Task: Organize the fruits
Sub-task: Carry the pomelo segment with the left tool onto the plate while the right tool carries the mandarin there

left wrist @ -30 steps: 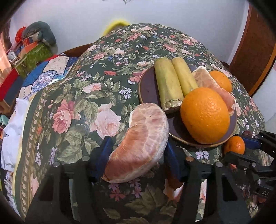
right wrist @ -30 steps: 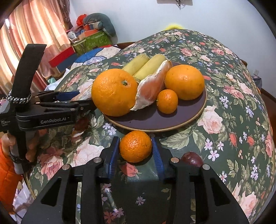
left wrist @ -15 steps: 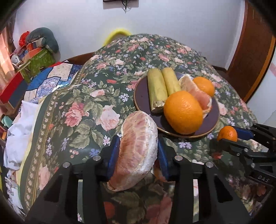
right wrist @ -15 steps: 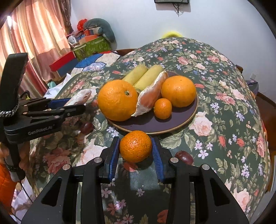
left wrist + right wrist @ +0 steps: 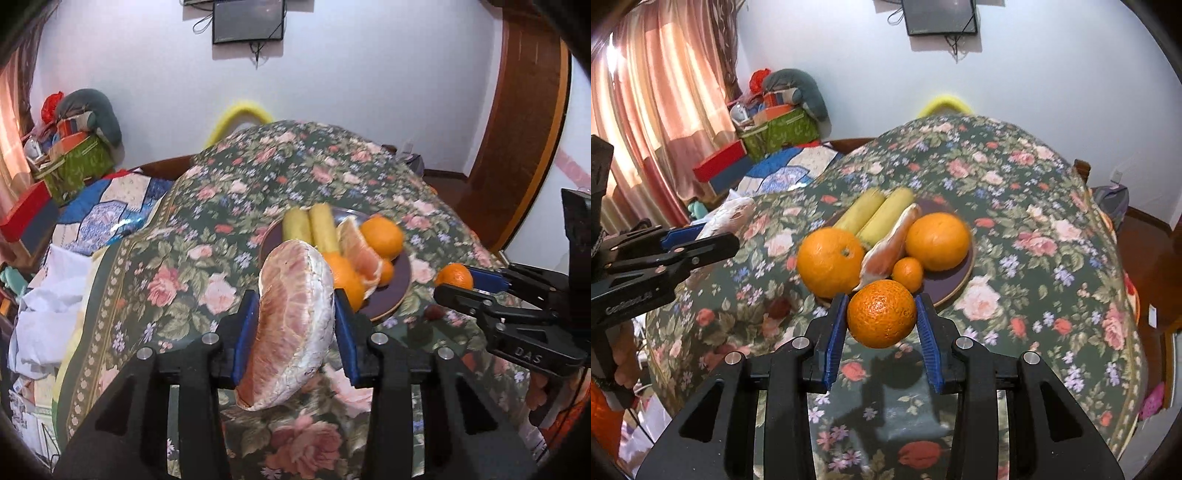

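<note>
Crowded plate [image 5: 960, 275] blocks ahead; bare tablecloth [image 5: 1034, 236] lies open rightward.

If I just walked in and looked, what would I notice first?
First, the fruit in the air: the left gripper squeezes a big peeled pomelo wedge, and the right gripper pinches a small mandarin above the flowery tablecloth. Behind them, in the table's middle, a dark plate is piled with two big oranges, two yellow-green stalks, another wedge and a tiny mandarin.
</note>
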A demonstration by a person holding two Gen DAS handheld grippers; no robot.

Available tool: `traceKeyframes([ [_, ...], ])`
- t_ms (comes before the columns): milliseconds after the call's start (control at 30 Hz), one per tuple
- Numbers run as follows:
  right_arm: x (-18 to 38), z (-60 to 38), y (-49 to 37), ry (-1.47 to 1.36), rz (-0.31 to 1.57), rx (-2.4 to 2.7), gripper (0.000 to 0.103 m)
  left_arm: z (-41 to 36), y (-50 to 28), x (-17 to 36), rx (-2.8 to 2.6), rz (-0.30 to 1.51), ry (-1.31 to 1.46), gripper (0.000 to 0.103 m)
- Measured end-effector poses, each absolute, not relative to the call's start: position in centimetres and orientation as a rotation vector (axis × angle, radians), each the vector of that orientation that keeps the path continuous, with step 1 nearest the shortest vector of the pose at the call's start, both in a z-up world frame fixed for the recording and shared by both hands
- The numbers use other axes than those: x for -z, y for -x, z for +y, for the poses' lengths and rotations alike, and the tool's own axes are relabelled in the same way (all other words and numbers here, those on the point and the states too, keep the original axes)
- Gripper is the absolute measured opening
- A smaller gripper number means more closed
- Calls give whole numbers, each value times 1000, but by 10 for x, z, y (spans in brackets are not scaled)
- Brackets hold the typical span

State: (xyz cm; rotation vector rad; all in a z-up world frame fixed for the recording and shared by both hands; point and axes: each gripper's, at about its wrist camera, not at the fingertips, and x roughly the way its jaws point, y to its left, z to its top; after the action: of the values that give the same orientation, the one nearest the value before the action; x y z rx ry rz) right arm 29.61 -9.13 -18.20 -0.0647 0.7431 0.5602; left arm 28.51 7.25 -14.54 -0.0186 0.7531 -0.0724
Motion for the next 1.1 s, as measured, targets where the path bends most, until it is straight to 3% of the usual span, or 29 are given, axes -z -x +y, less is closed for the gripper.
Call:
traceKeyframes([
  [67,178,-95,-298,63,733,-550,34,67,-288,142,73,752,12,23],
  [133,176,-98,-301,61,723,-540,34,63,-292,141,100,755,23,22],
  [1100,219,-95,-363,37,808,-536,34,16,-363,158,27,691,-95,22],
])
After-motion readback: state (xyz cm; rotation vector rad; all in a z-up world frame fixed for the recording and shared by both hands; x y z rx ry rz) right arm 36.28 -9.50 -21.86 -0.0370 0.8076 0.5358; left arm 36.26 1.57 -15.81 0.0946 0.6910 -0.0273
